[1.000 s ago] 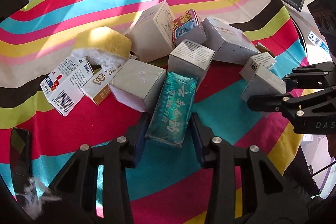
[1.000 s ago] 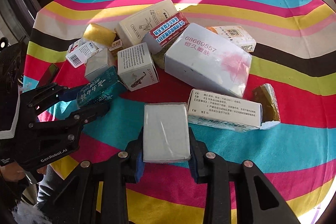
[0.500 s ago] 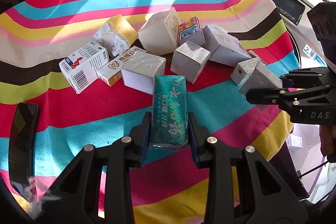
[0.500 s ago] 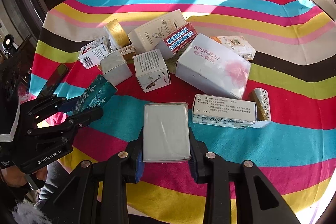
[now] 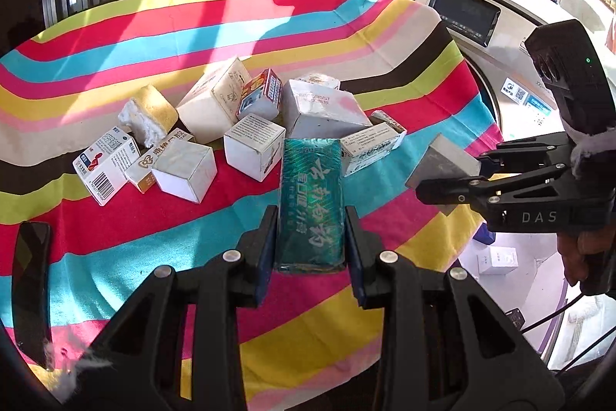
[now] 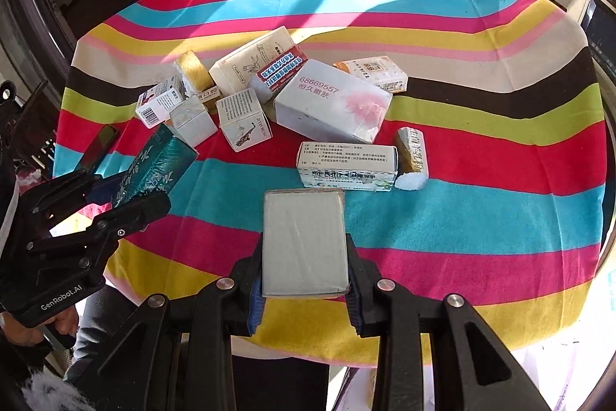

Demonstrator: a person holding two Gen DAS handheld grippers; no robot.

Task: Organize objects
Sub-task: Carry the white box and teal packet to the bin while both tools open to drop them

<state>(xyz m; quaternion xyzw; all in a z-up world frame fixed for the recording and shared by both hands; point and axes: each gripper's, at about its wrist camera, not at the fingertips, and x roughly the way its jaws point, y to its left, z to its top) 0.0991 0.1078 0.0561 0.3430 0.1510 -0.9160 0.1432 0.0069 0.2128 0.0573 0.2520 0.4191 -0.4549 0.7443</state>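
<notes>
My left gripper point(image 5: 311, 237) is shut on a teal green packet point(image 5: 311, 203) and holds it above the striped tablecloth point(image 5: 115, 237). It also shows in the right wrist view point(image 6: 154, 168). My right gripper point(image 6: 305, 268) is shut on a flat grey box point(image 6: 304, 241), lifted over the table's near edge; the box shows at the right in the left wrist view point(image 5: 442, 168). A pile of several small cartons lies mid-table, among them a large white box point(image 6: 331, 101) and a long white carton point(image 6: 346, 164).
A yellow sponge point(image 5: 152, 112) lies at the pile's left. A black phone point(image 5: 30, 291) lies on the cloth at the left edge. A washing machine point(image 5: 462, 14) stands behind the table at the right. The cloth hangs over the table's near edge point(image 6: 346, 345).
Both grippers have pulled back and up from the pile, each carrying its box. The teal packet has left the cloth. The pile looks smaller and farther.
</notes>
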